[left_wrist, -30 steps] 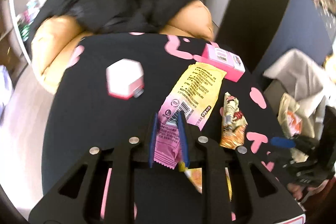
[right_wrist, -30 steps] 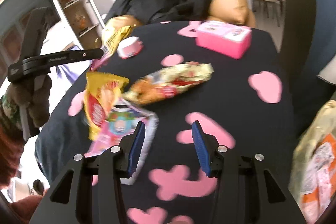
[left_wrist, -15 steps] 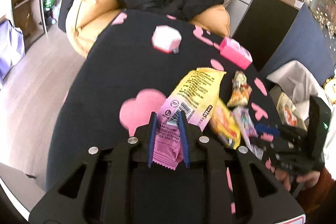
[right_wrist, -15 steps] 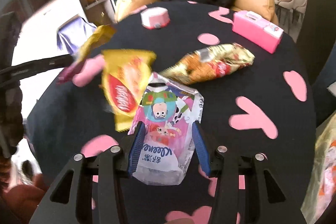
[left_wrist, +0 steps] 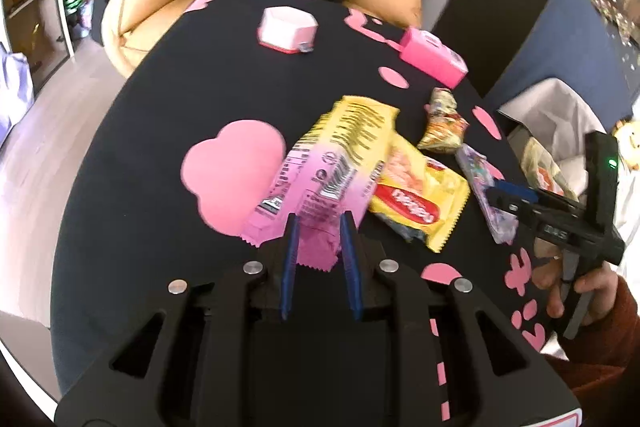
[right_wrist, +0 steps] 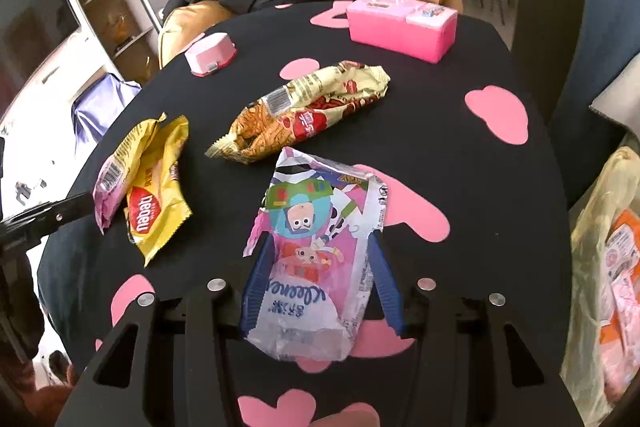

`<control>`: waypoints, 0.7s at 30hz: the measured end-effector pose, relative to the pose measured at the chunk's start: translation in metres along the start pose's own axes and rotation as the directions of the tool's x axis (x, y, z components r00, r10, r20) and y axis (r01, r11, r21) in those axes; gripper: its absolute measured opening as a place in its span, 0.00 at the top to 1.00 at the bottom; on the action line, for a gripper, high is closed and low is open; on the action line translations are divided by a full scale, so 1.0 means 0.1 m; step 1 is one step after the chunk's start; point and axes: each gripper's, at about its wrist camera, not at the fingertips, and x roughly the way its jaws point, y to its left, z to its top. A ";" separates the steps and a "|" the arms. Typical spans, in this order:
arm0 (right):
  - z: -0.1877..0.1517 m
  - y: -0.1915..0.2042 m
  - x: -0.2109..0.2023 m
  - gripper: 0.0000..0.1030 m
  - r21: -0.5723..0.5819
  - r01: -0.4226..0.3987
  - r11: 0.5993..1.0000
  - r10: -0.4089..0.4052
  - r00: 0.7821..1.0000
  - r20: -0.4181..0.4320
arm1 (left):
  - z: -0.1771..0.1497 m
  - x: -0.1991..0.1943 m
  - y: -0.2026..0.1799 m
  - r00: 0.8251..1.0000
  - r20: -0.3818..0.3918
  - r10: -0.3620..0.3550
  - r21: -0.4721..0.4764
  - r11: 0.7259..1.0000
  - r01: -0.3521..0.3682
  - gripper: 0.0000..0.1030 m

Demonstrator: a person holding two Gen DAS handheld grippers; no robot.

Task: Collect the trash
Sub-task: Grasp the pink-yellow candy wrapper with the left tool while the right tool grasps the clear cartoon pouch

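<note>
My left gripper (left_wrist: 320, 217) is shut on the pink end of a pink and yellow wrapper (left_wrist: 340, 155), which leans skewed over a yellow snack wrapper (left_wrist: 416, 203) on the black table (right_wrist: 440, 75). My right gripper (right_wrist: 320, 238) is low over the table with its jaws opening. A cartoon-printed tissue packet (right_wrist: 312, 211) lies flat between its blue fingers (right_wrist: 260, 267), and the pads do not press it. A crumpled noodle-snack wrapper (right_wrist: 308, 107) lies just beyond. The right wrist view shows the pink and yellow wrapper (right_wrist: 116, 171) at the left gripper's tip (right_wrist: 60, 211).
A pink box (right_wrist: 400, 23) and a small white and pink hexagonal case (right_wrist: 210, 55) stand at the table's far side. Behind it is a tan sofa (left_wrist: 148, 3) draped in black cloth. A pale bag holding wrappers (right_wrist: 600, 247) hangs off the table's right edge.
My left gripper has carried its wrapper right and down onto the yellow wrapper. My right gripper has slid its fingers around the tissue packet and spread them wider.
</note>
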 end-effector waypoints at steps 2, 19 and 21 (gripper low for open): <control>0.02 0.08 0.05 0.48 -0.030 0.016 0.999 -0.016 1.000 -0.001 | 0.03 -0.05 -0.04 1.000 0.014 -0.012 0.023 1.000 0.012 0.66; 0.05 0.10 0.06 0.87 -0.156 0.047 0.987 -0.048 0.999 -0.005 | 0.36 0.12 -0.17 0.999 0.019 0.031 0.148 0.988 -0.034 0.50; 0.02 0.07 0.00 0.89 -0.165 0.037 0.986 -0.038 0.999 0.001 | 0.37 0.12 -0.17 0.999 0.017 0.036 0.154 0.987 -0.038 0.50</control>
